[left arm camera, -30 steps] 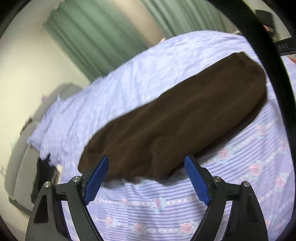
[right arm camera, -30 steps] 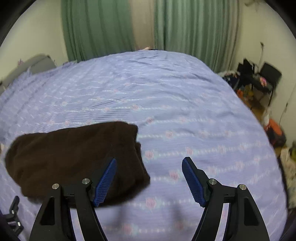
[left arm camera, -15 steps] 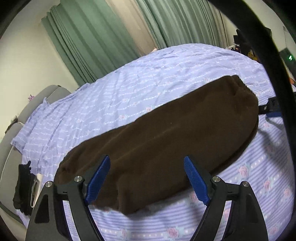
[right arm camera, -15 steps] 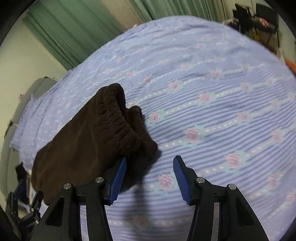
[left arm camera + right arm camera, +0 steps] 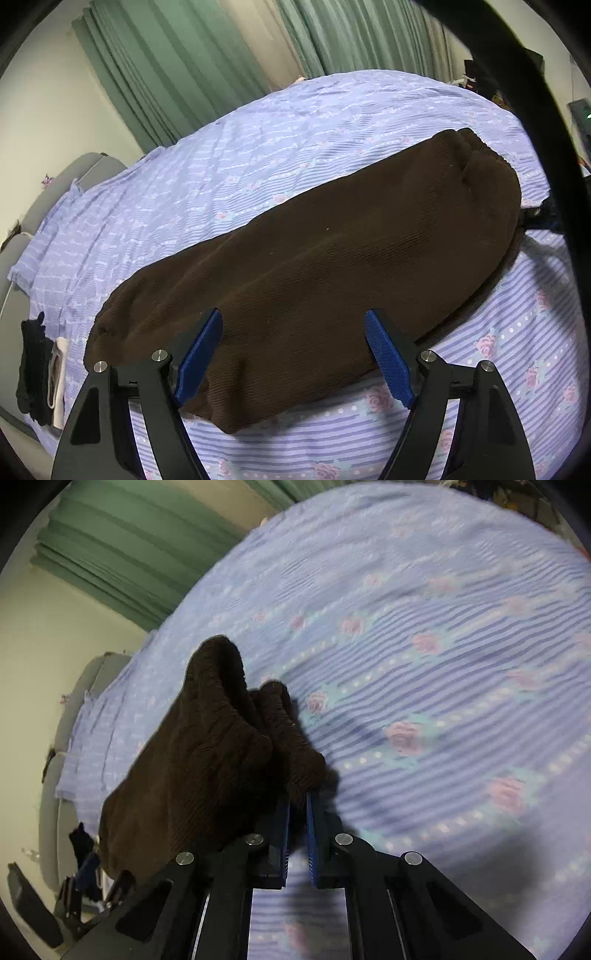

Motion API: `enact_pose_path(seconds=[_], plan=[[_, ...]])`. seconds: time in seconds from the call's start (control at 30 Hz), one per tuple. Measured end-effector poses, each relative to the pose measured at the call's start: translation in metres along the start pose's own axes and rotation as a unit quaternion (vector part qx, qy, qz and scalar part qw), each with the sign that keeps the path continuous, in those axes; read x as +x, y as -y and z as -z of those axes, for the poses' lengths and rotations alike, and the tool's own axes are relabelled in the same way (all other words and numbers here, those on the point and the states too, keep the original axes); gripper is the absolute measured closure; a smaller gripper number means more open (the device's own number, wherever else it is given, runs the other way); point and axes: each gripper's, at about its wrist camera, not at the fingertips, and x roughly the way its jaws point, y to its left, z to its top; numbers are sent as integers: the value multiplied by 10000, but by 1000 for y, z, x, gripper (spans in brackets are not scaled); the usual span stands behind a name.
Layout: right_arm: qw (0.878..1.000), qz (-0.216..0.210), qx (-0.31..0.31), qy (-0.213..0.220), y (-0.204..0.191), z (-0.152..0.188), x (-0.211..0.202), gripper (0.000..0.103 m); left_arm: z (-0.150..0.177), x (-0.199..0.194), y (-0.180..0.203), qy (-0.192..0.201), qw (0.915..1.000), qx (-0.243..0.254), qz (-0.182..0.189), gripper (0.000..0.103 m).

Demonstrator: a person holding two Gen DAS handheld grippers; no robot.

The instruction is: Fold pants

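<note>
A bed (image 5: pixel 332 140) under a lilac striped sheet printed with pink roses fills both views, with green curtains (image 5: pixel 177 62) hanging behind it. On the sheet lies the pair of brown pants (image 5: pixel 332 266), folded lengthwise into a long ribbed bundle that runs diagonally across the left wrist view, one end near the bed's left edge and the bunched elastic waistband at the far right.

The left tool (image 5: pixel 293 354) is held low over the near edge of the pants, pointing across them; its blue-padded fingers (image 5: pixel 199 354) stand wide apart, straddling the fabric without clamping it.

The right tool (image 5: pixel 297 812) reaches in at the waistband end, tilted toward the cloth. Its jaws are drawn nearly together and pinch a ridge of the gathered waistband (image 5: pixel 295 746), which rises in folds just ahead of the pads.

Only the right wrist view shows this pinch up close. Only the left wrist view shows the whole length of the pants, plus a small pile of dark and pale clothes (image 5: pixel 37 376) at the bed's left edge.
</note>
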Motion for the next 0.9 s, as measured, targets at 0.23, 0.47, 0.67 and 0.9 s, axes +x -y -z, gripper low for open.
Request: enact_pose_path(seconds=[0.23,0.47,0.67,0.9], plan=[[9971,716,-132,222,-6,19,-2,90,-3,13,3,-214,9996,-117,168,23],[9805,1313,-385,1412,-48,22,-55,27,-11,5,-7,80,9998,-175,84,23],[9860,816,406,1400,-46,14,-23,20,-14,5,-6,133,9996,-247,75,23],[9810,-25,1629,1057,-9,20,19,25,-15,7,-18,240,9989,-301,254,23]])
